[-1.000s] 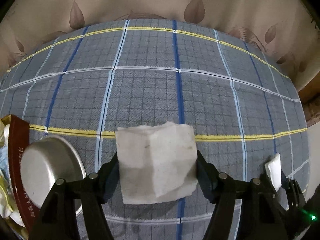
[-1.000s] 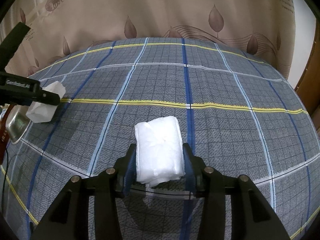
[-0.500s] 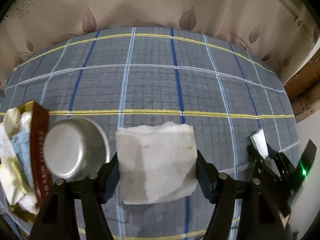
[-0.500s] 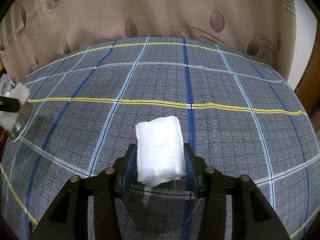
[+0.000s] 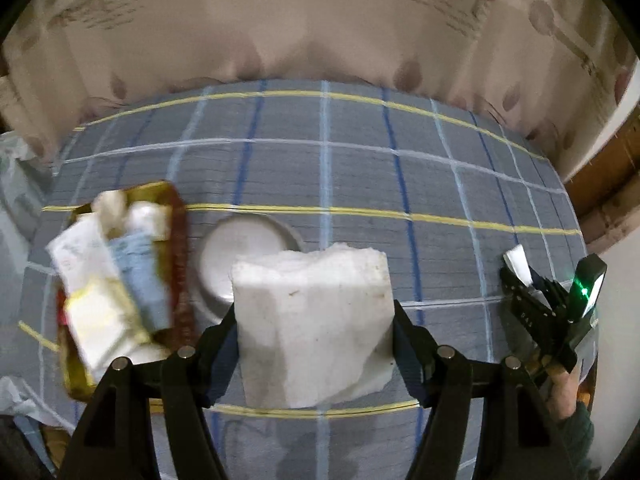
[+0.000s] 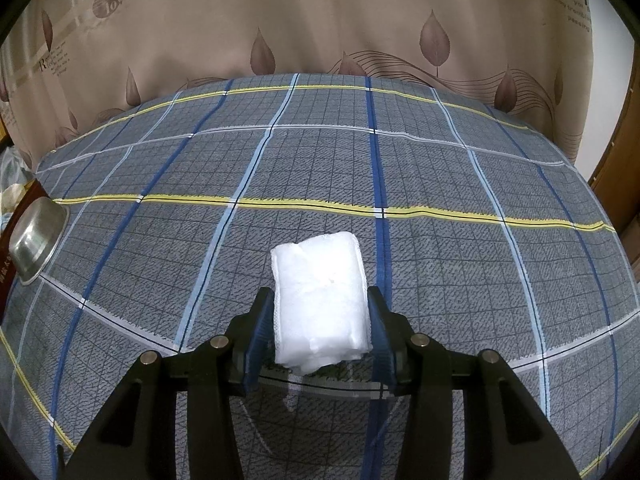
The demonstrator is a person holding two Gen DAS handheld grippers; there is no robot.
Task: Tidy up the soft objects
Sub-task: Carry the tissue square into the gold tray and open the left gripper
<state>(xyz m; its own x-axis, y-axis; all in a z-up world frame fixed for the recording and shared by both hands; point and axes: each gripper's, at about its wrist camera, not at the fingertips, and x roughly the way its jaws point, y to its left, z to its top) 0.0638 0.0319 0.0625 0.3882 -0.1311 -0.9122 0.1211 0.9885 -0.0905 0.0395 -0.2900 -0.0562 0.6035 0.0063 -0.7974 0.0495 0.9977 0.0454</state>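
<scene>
A white folded cloth (image 5: 312,328), faintly stained, is pinched flat between the jaws of the left gripper (image 5: 314,336), which press on its two side edges. This gripper points steeply down, holding the cloth in the air above the checked tabletop (image 5: 360,168). Just behind and left of the cloth sits a round metal bowl (image 5: 244,256), and beside that a gold and dark red box (image 5: 178,240) stuffed with white, pale blue and yellowish soft items (image 5: 108,280); this view is blurred.

A second white piece, a rolled wad of cloth (image 6: 320,300), is gripped between the narrower-set jaws of the right gripper (image 6: 320,332), their blue pads against its sides, low over the checked cover and tilted downward. In the left wrist view this right gripper shows at the right edge with a green light, a hand (image 5: 562,386) in a dark green sleeve behind it. A beige curtain (image 6: 320,20) with leaf prints hangs beyond.
</scene>
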